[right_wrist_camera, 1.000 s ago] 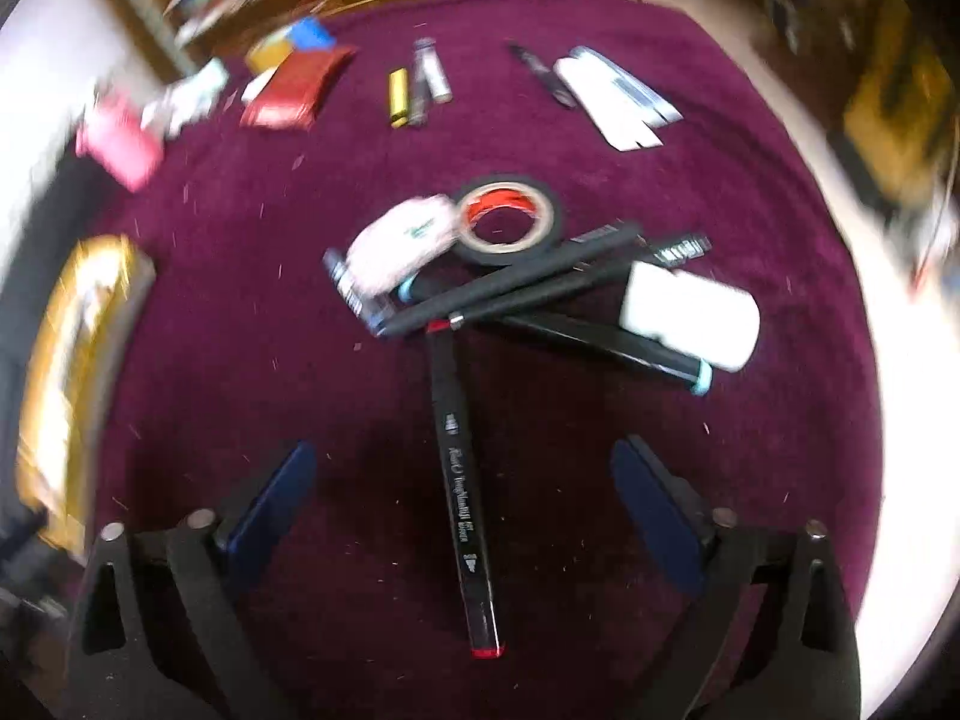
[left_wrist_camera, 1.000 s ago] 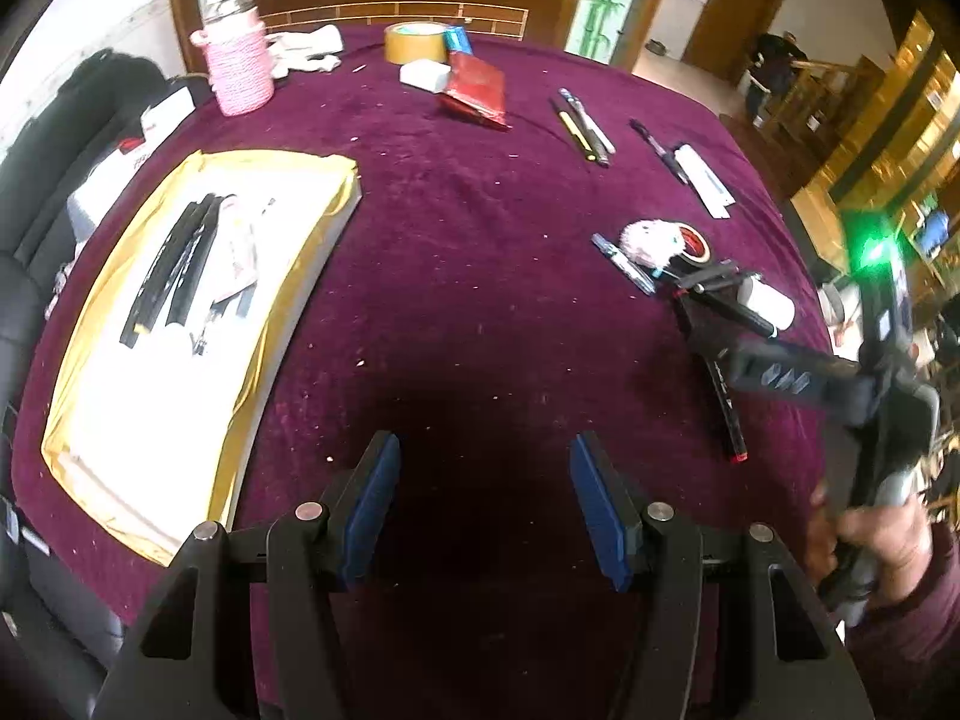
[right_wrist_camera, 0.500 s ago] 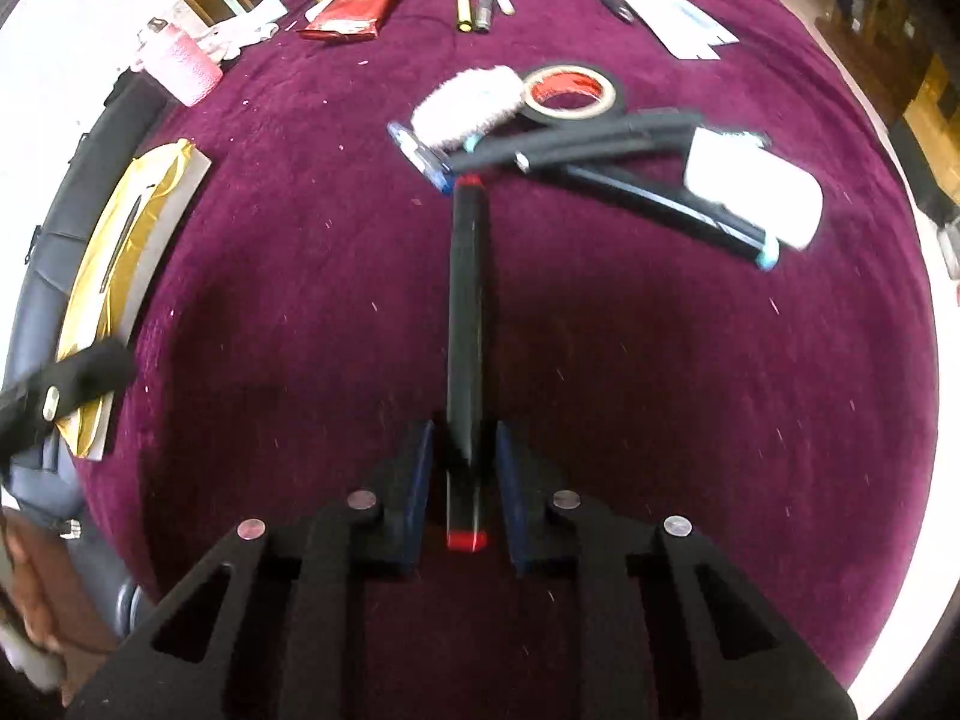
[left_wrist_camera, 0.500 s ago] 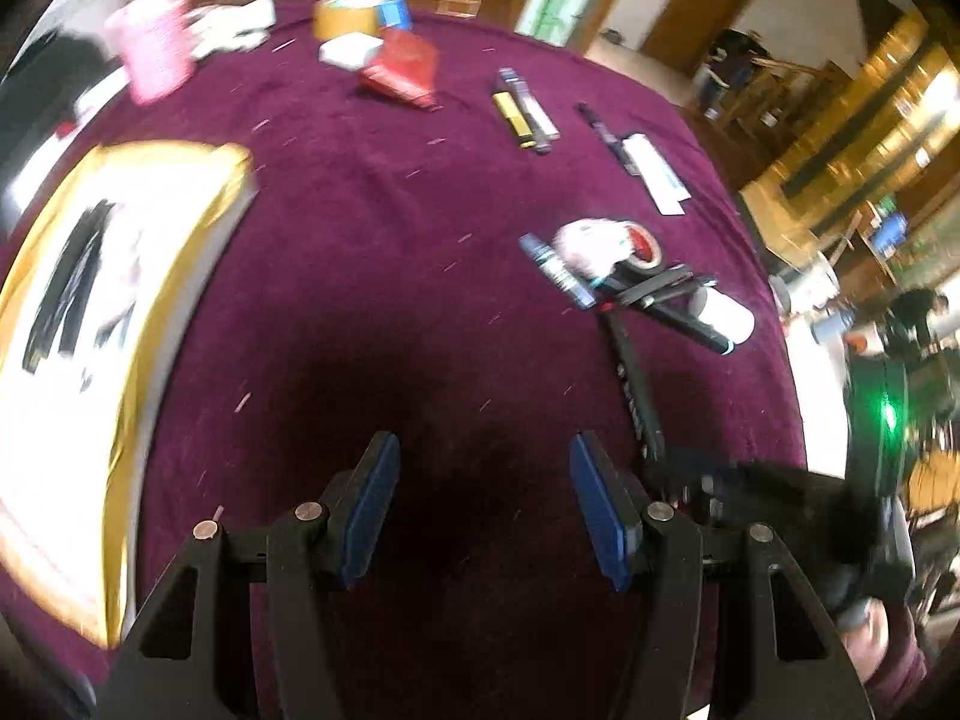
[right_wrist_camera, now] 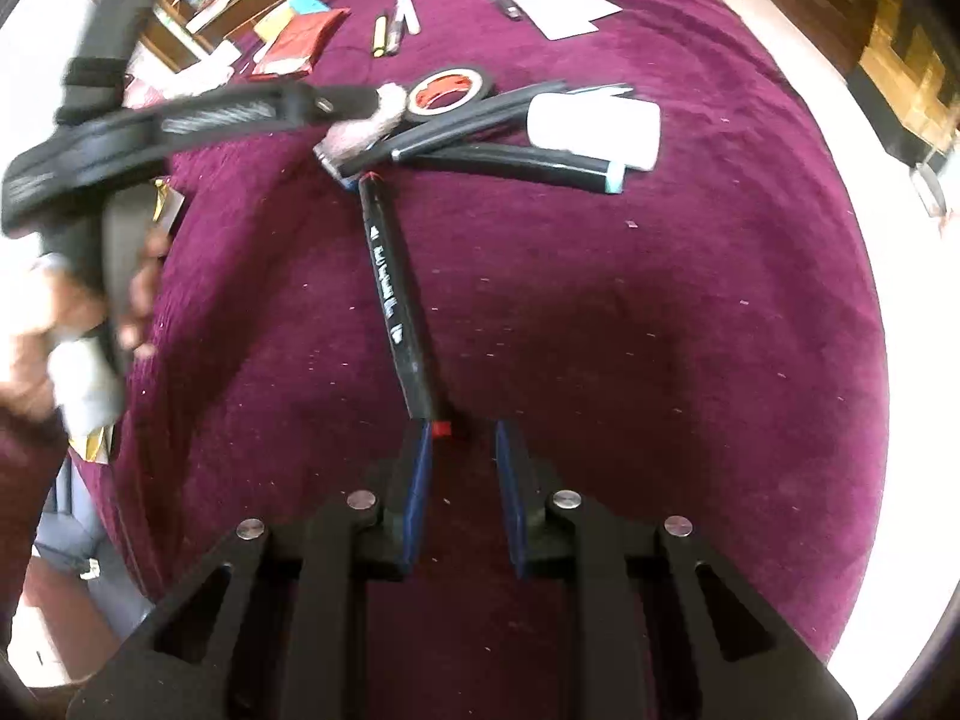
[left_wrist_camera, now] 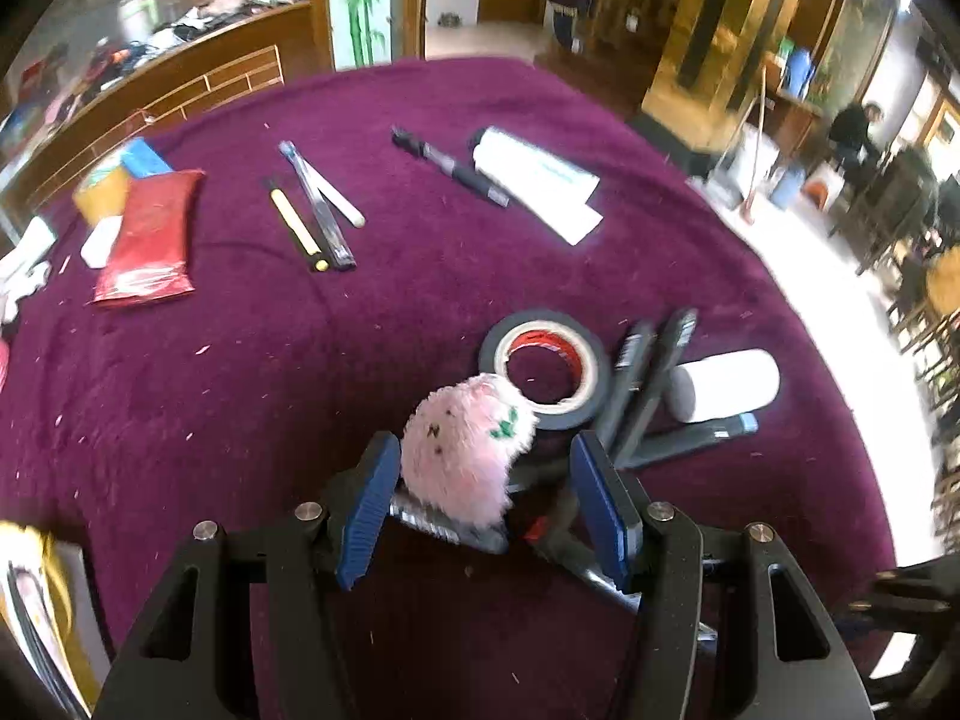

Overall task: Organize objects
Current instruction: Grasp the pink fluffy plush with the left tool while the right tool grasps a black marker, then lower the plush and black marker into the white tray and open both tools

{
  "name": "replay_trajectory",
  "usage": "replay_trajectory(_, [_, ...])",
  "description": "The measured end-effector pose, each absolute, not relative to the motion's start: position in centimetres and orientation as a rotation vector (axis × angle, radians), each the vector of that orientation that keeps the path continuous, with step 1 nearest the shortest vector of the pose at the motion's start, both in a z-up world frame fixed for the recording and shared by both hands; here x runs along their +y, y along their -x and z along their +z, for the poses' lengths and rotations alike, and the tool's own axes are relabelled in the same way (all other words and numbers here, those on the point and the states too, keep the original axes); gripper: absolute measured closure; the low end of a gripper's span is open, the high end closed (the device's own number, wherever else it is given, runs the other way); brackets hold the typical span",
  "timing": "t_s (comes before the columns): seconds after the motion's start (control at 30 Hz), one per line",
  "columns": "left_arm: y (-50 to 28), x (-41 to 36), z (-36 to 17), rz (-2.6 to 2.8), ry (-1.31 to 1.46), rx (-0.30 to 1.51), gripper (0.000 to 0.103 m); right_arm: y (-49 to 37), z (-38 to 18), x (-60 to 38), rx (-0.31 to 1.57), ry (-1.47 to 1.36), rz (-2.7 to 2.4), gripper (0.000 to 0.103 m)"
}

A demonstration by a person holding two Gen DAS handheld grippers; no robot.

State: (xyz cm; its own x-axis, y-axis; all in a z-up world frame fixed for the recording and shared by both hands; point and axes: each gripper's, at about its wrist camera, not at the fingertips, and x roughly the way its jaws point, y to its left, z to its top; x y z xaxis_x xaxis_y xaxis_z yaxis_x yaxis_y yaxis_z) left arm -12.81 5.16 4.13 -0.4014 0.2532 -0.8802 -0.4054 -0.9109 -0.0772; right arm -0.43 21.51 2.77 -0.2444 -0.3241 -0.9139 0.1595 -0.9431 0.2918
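Note:
A pink fluffy ball (left_wrist_camera: 462, 462) lies on the purple cloth between the blue pads of my left gripper (left_wrist_camera: 483, 468). The left gripper is open: the ball rests against the left pad and the right pad stands clear of it. The ball leans on a roll of black tape (left_wrist_camera: 546, 360). In the right wrist view a black marker (right_wrist_camera: 390, 282) runs from that pile toward my right gripper (right_wrist_camera: 462, 438). Its jaws are drawn close, with only the marker's red end caught at the very fingertips, hard by the left pad.
Several black markers (left_wrist_camera: 648, 384) and a white cylinder (left_wrist_camera: 726, 384) lie beside the tape. Farther back are pens (left_wrist_camera: 312, 216), a red packet (left_wrist_camera: 150, 240) and a white sheet (left_wrist_camera: 540, 180). A gold-edged tray (left_wrist_camera: 36, 600) shows at the lower left. The table edge (right_wrist_camera: 864, 300) curves close on the right.
My left gripper swept right from bare cloth and now straddles the pink ball. My right gripper closed on the black marker, then drew back along it to its red end.

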Motion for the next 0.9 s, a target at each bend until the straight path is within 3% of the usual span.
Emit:
replay_trajectory(0.1, [14.0, 5.5, 2.6, 2.318, 1.474, 0.213, 0.05, 0.2, 3.0, 22.4, -0.209, -1.706, -2.269, 0.083])
replay_trajectory(0.13, [14.2, 5.5, 2.5, 2.316, 1.477, 0.19, 0.055, 0.2, 3.1, 22.6, -0.218, -1.705, -2.272, 0.083])
replay_trajectory(0.17, [14.1, 5.3, 2.6, 2.303, 1.486, 0.137, 0.068, 0.5, 3.2, 22.8, -0.231, -1.704, -2.274, 0.083])
replay_trajectory(0.27, [13.4, 5.1, 2.8, 2.309, 1.488, 0.138, 0.075, 1.2, 3.2, 23.1, -0.267, -1.694, -2.273, 0.083])
replay_trajectory(0.47, [10.2, 2.4, 5.0, 2.337, 1.457, 0.033, 0.075, 3.6, 3.5, 20.9, -0.206, -1.659, -2.262, 0.08])
replay_trajectory(0.6, [7.1, 0.1, 7.7, 2.394, 1.405, -0.033, 0.075, 5.6, 3.0, 18.3, -0.104, -1.638, -2.246, 0.071])
replay_trajectory(0.83, [2.2, -5.6, 10.6, 2.505, 1.371, -0.116, 0.075, 7.6, 1.1, 13.4, 0.177, -1.562, -2.285, 0.072])
replay_trajectory(0.9, [0.9, -7.8, 10.8, 2.544, 1.378, -0.15, 0.075, 8.0, 1.0, 13.2, 0.182, -1.573, -2.301, 0.082])
